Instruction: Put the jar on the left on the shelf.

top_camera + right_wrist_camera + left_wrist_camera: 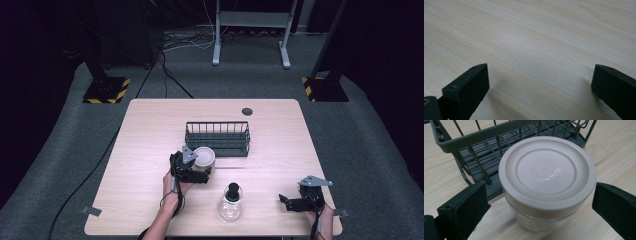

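I have the left gripper (pixel 539 202) set around a white lidded container (pixel 546 182), jaws apart with one on either side of it and a gap showing on both sides — nothing is clamped yet. The container stands upright on the desk (pixel 145 150), just in front of the dark wire rack (pixel 217 137), near its left end. I judge the step in hand to be the grasp itself: I am lined up and the closing has not begun. The next move, as I read it, calls for bringing the jaws together on the body below the lid's lip, squarely enough that the smooth round wall does not slip sideways, and then a lift high enough to clear the rack's front rail.

The right gripper (pixel 292 200) rests low over bare desk near the front right corner, jaws wide apart and holding nothing — its own view gives me wood grain between the two black pads and little else.

The high view gives me the layout: a clear glass flask with a dark stopper (pixel 230 202) stands near the front edge between my two hands, well apart from the container. The left gripper view gives me what the high view cannot, namely the clearance at each jaw and how close the rack's rail sits behind the lid.
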Demonstrator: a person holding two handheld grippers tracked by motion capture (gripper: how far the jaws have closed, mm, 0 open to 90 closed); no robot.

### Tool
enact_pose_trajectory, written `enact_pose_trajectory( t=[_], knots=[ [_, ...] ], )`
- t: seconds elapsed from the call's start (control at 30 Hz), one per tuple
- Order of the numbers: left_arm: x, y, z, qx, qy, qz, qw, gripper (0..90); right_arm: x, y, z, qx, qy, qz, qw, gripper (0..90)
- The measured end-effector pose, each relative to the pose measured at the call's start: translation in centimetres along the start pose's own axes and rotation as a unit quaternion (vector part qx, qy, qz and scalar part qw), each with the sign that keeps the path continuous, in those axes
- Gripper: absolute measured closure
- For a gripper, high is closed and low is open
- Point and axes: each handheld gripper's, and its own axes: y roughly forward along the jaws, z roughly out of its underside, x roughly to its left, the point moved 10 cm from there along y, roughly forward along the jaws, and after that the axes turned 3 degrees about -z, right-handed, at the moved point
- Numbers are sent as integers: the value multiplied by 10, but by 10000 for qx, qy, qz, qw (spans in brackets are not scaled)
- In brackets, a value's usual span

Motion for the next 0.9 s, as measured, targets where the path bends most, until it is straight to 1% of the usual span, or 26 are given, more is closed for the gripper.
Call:
enact_pose_trajectory(
  t=[0.13,0.47,0.7,0.9],
  knots=[
    [-3,4,-4,12,49,18,10000,0,0,0,0,1,2,-1,10000,6],
    [-7,11,-8,90,170,-29,9998,0,0,0,0,3,-3,9,10000,6],
    [-9,14,-10,88,191,-41,9998,0,0,0,0,1,1,4,10000,6],
    [-10,17,-11,95,221,-93,9997,0,0,0,0,2,5,6,10000,7]
  ],
)
